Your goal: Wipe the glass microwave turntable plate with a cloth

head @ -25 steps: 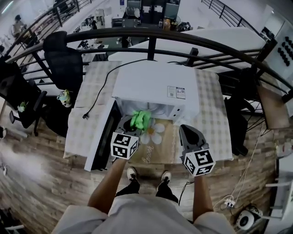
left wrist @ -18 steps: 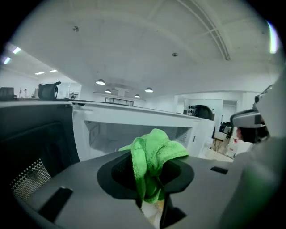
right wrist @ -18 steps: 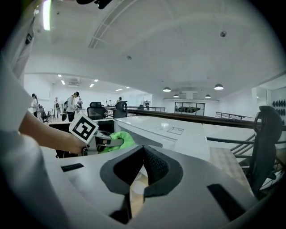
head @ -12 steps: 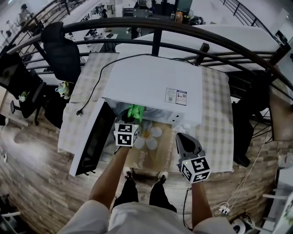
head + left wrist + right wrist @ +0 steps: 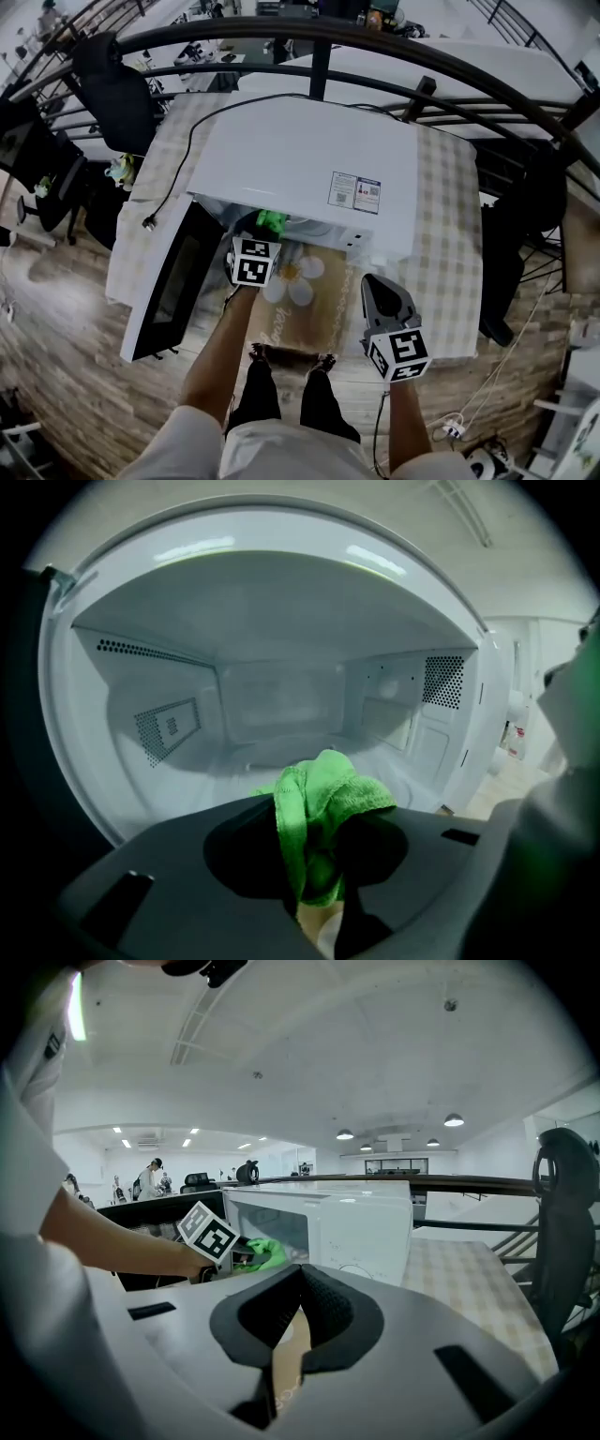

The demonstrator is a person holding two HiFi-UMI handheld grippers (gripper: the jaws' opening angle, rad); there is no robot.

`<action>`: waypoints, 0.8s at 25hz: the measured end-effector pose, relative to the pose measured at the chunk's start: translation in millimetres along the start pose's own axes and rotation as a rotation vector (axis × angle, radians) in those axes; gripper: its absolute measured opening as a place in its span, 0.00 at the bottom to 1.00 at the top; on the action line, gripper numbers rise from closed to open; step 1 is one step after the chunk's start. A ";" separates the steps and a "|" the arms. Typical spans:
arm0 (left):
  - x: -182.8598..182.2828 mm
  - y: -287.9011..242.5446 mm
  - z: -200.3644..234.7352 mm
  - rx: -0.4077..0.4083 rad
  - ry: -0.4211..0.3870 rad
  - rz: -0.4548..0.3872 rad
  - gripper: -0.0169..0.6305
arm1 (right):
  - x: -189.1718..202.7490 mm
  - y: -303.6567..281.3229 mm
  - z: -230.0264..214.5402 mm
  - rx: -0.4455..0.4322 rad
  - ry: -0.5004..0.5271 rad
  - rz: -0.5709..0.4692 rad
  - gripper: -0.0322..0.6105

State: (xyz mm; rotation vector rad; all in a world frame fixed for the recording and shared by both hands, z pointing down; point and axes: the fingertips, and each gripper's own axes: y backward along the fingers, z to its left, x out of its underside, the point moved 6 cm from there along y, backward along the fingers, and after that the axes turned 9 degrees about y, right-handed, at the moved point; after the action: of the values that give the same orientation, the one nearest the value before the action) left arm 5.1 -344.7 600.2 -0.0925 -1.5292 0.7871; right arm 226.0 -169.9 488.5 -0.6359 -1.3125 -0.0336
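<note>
Cloth [image 5: 323,799] first: it is soft green towelling, light and floppy, bunched and pinched between the jaws of the left gripper [image 5: 314,855], with a folded wad standing up above them. It should mould to a flat surface under light pressure, and the grip looks firm enough as it is.

In the left gripper view the glass plate [image 5: 248,761] shows only as a faint round rim low in the centre of the frame, lying on the floor of the microwave [image 5: 309,169], just beyond the cloth and not yet touched by it. Glass of that kind is likely stiff, smooth, slippery and breakable, and it may turn or rock when pushed, so pressing down near its middle seems safer than shoving at its rim.

The cavity is a white box with vented side walls and a low ceiling. It gives room for short strokes, but the sill at the bottom centre and the walls at left and right are the edges to watch.

In the head view the door [image 5: 173,281] hangs open at centre left, close beside the left forearm. At lower right of that view the right gripper [image 5: 377,289] hangs over the front edge of the table [image 5: 441,234], well apart from the microwave, its jaw tips together on nothing.
</note>
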 end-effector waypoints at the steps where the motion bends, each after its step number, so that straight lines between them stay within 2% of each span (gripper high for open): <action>1: 0.3 -2.0 -4.6 0.009 -0.011 0.000 0.22 | 1.2 -0.1 -1.1 0.003 -0.003 0.004 0.07; 4: 1.4 -8.3 -25.5 0.052 -0.016 0.011 0.22 | 2.7 1.1 -3.7 0.015 -0.008 0.015 0.07; 8: -1.1 -19.2 -61.4 0.126 0.038 0.013 0.22 | -0.2 5.1 -4.7 0.031 -0.006 0.026 0.07; 12: -8.6 -29.2 -98.8 0.275 0.119 0.013 0.22 | -5.6 8.4 -4.1 0.047 0.000 0.026 0.07; 14: -12.3 -27.1 -108.2 0.324 0.128 0.001 0.22 | -9.2 8.7 -2.4 0.054 0.006 0.023 0.07; 16: -14.4 -18.1 -100.1 0.292 0.117 -0.017 0.22 | -13.1 8.3 -0.5 0.056 0.012 0.018 0.07; 20: -17.6 1.3 -51.7 0.141 0.076 -0.051 0.22 | -21.0 3.6 3.6 0.057 0.021 0.004 0.07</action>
State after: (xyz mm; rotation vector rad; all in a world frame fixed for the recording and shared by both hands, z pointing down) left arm 54.1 -331.2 579.9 0.0203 -1.3955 0.8392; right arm 218.3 -172.1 468.5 -0.5880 -1.2879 0.0003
